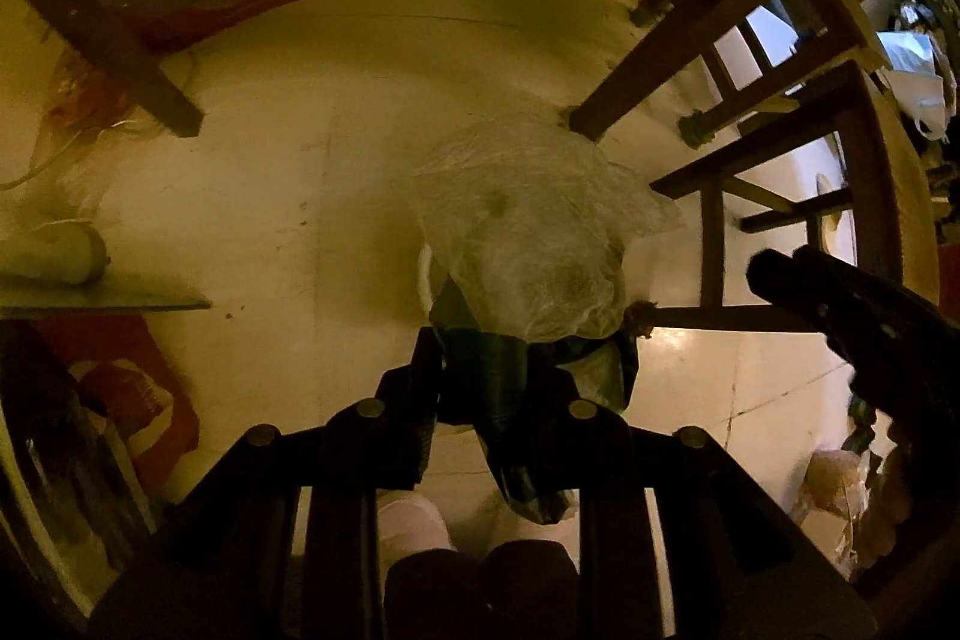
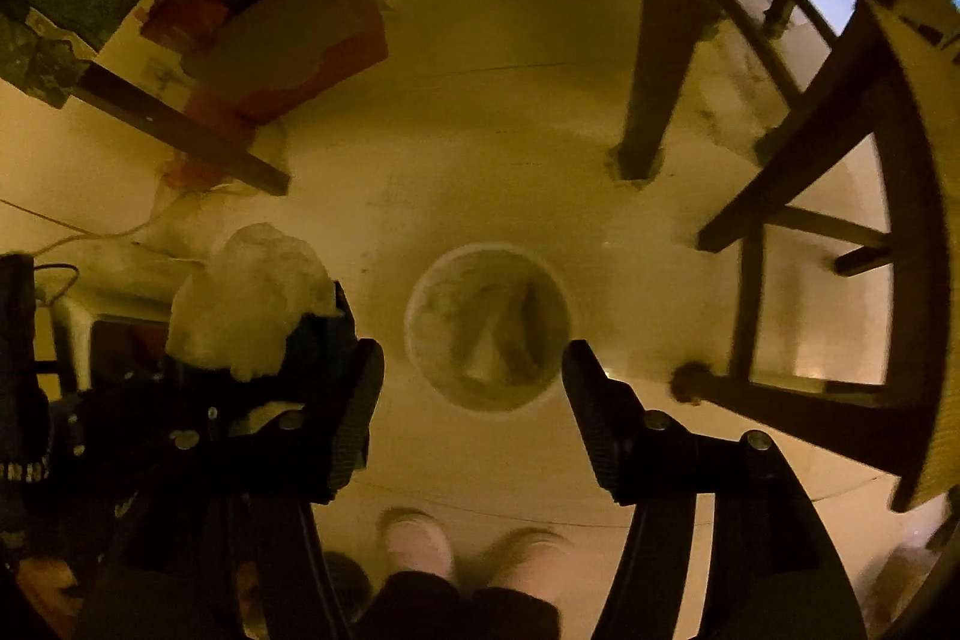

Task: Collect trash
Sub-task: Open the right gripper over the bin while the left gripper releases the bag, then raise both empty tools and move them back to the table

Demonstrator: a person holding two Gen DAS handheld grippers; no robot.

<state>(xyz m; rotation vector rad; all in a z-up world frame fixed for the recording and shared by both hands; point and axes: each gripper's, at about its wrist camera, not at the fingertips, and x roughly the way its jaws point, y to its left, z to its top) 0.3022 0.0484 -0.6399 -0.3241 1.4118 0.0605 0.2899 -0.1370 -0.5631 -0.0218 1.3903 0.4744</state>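
Left hand-held gripper [image 1: 489, 388] is clamped on a dark wrapper with crumpled plastic [image 1: 528, 232], above the bin [image 2: 487, 327]. Right hand-held gripper [image 2: 474, 400] hangs wide open, empty. Drop pending; bin already holds trash.

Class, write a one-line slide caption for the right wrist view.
Open right gripper above a white bin on the floor, left gripper alongside clutching crumpled plastic.

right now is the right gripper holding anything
No, the right gripper is open with nothing between its fingers; only the white bin on the floor shows through the gap.
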